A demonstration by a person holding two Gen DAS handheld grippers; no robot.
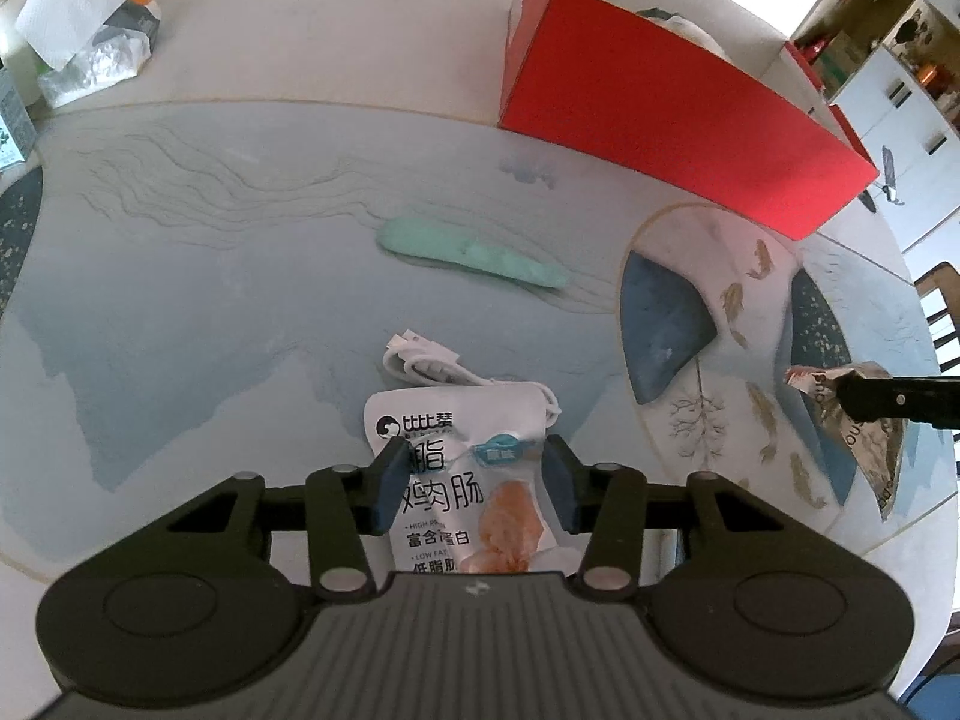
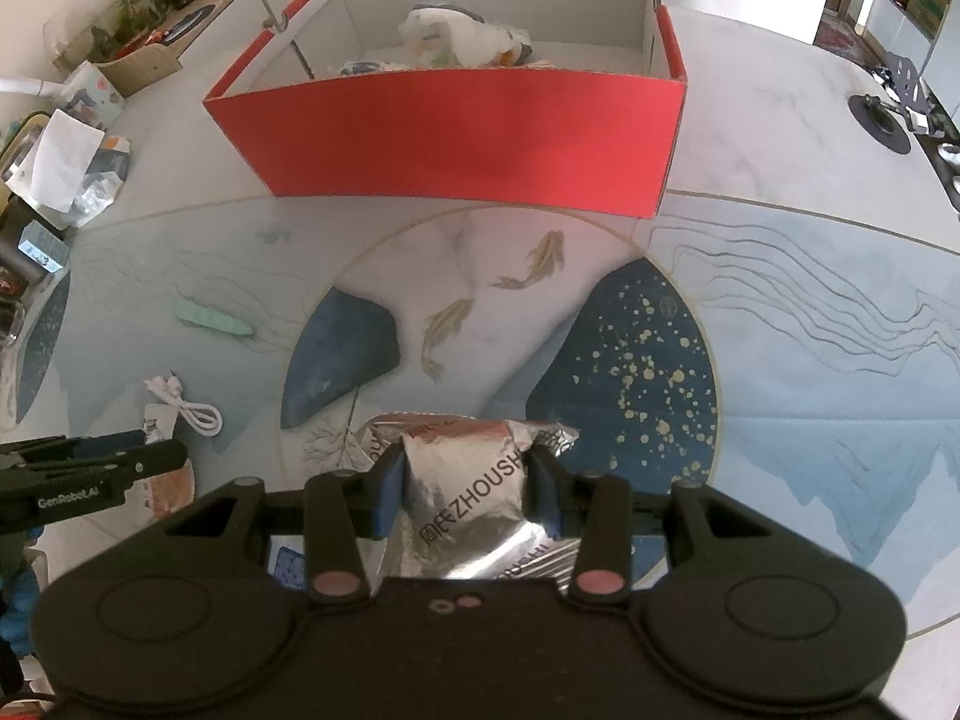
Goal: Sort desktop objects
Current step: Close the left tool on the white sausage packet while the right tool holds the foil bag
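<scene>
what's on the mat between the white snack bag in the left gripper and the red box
Two things, seen from the left wrist: a coiled white cable right behind the snack bag, then a mint green case. Beyond it, bare mat up to the red box.

A crumpled paper towel (image 1: 75, 6) is lying on clutter at the far left edge of the painted table mat (image 1: 180, 276). Kitchen cabinets (image 1: 900, 114) are standing beyond the mat's right side, and a dark chair back (image 1: 939, 312) is showing there too.
</scene>
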